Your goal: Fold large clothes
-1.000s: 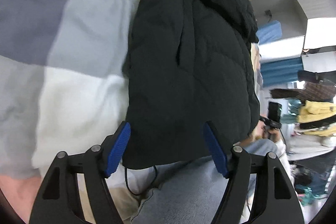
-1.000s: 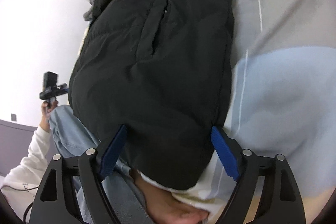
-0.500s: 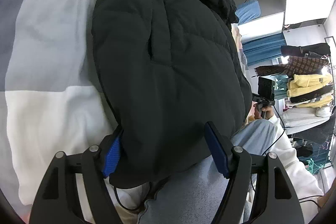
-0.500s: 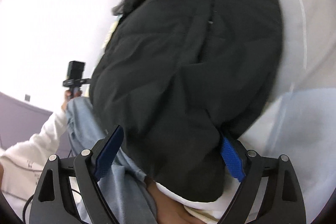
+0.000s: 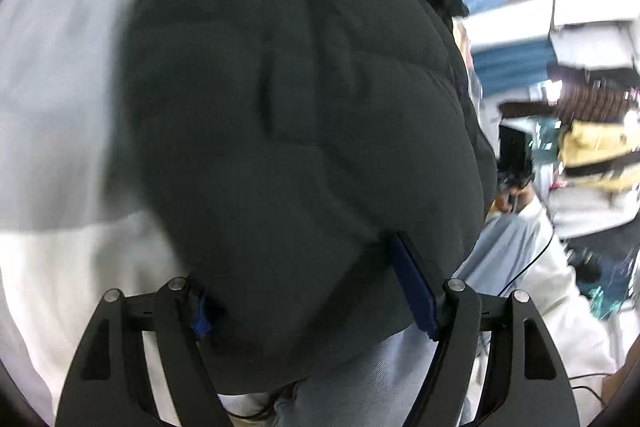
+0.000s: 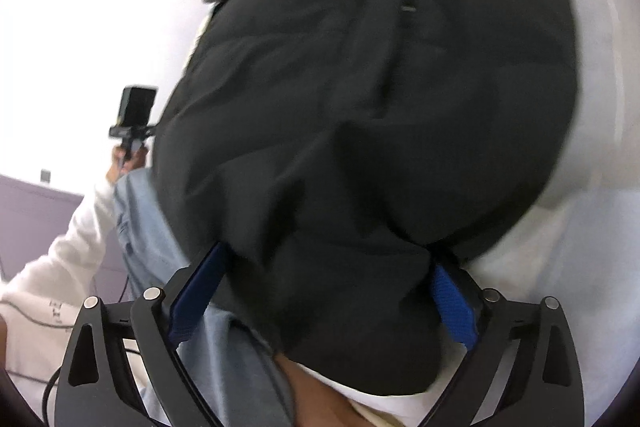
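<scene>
A black puffer jacket (image 5: 304, 115) lies lengthwise on a bed and fills most of both views (image 6: 380, 131). My left gripper (image 5: 308, 291) is open, its blue-padded fingers straddling the jacket's near hem, with the left pad partly under the fabric. My right gripper (image 6: 324, 295) is open too, its fingers on either side of the hem's bulge. The jacket's hood end is at the far top in both views. Both views are blurred by motion.
The bedcover (image 5: 52, 131) is in grey, white and cream blocks. A person in blue jeans (image 6: 152, 239) and a white top sits at the bed's edge holding a small black camera (image 6: 134, 115). Shelves with folded clothes (image 5: 592, 147) stand at the right.
Both grippers have moved forward onto the jacket's near hem, so the fabric now sits deep between the open fingers. The jacket looms larger in both views.
</scene>
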A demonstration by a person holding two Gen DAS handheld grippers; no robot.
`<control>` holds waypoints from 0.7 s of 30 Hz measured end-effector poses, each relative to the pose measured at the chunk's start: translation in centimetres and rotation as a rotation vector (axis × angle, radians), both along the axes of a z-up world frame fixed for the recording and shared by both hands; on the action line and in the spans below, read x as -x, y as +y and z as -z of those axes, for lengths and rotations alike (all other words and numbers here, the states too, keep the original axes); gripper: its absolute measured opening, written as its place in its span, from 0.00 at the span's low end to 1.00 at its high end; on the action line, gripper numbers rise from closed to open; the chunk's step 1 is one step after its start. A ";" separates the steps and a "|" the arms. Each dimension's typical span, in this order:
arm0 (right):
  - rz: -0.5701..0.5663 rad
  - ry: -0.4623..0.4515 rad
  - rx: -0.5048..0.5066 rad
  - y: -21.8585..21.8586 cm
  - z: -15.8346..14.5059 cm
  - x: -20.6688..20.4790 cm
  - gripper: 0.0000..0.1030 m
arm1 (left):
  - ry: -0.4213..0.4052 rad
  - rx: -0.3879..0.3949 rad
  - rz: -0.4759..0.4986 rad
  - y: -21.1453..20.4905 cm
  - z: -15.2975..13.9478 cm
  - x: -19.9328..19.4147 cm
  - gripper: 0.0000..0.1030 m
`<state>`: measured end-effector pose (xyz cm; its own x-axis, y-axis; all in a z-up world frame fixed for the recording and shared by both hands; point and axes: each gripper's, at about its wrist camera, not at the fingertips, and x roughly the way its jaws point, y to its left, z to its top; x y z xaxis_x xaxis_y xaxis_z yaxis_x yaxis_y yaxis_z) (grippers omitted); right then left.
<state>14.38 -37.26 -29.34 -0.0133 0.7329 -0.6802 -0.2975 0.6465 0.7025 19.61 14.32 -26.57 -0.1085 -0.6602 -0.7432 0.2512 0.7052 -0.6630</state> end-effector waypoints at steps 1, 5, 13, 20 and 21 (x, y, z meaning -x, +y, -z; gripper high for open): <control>-0.004 0.002 0.008 -0.1 0.1 0.0 0.96 | -0.008 -0.021 0.015 -0.3 -0.1 0.0 0.72; 0.073 0.062 0.004 -2.5 1.3 -0.2 0.94 | 0.009 -0.063 0.015 0.1 0.2 0.0 0.72; 0.105 0.137 0.003 -3.9 1.8 0.3 0.93 | 0.082 -0.088 -0.030 0.8 1.2 -0.4 0.74; 0.112 0.232 0.039 -5.2 1.9 1.2 0.93 | 0.100 -0.128 -0.015 0.6 1.3 -0.3 0.75; 0.114 0.229 0.039 -5.1 1.9 1.2 0.93 | 0.106 -0.127 -0.016 0.6 1.4 -0.4 0.75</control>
<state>13.17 -42.37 -31.28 -0.0892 0.7121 -0.6964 -0.0575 0.6943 0.7173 20.03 14.88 -27.99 -0.1811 -0.5639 -0.8057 0.1728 0.7883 -0.5905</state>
